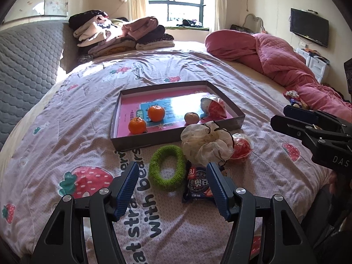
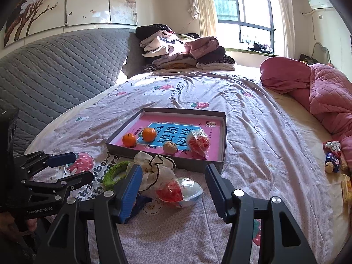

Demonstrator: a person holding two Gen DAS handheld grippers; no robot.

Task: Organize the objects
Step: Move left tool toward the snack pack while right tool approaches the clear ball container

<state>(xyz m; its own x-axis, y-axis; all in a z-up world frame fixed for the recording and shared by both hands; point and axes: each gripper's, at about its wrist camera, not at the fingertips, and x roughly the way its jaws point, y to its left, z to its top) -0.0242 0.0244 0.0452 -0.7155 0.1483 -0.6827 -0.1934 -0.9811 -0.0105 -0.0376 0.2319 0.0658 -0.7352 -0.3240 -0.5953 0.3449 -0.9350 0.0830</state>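
on the bed (image 1: 66, 114): shallow box (image 1: 238, 120) with two oranges (image 1: 137, 125), a walnut (image 1: 191, 118) and a wrapped red sweet (image 1: 216, 107) inside. just in front of the box: green ring (image 1: 167, 167), white pouch (image 1: 205, 145), another red sweet (image 2: 178, 190), dark snack pack (image 1: 197, 184). left gripper (image 1: 172, 189) spread wide, empty, above ring and pack. right gripper (image 2: 173, 190) likewise gaping, empty, over the near sweet.

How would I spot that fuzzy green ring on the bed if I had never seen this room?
Find the shallow grey box with the pink book in it, mid-bed. On the strawberry bedspread just in front of it lies the green ring, between a crumpled white pouch and printed lettering. It is the only green, fuzzy, hollow thing there.
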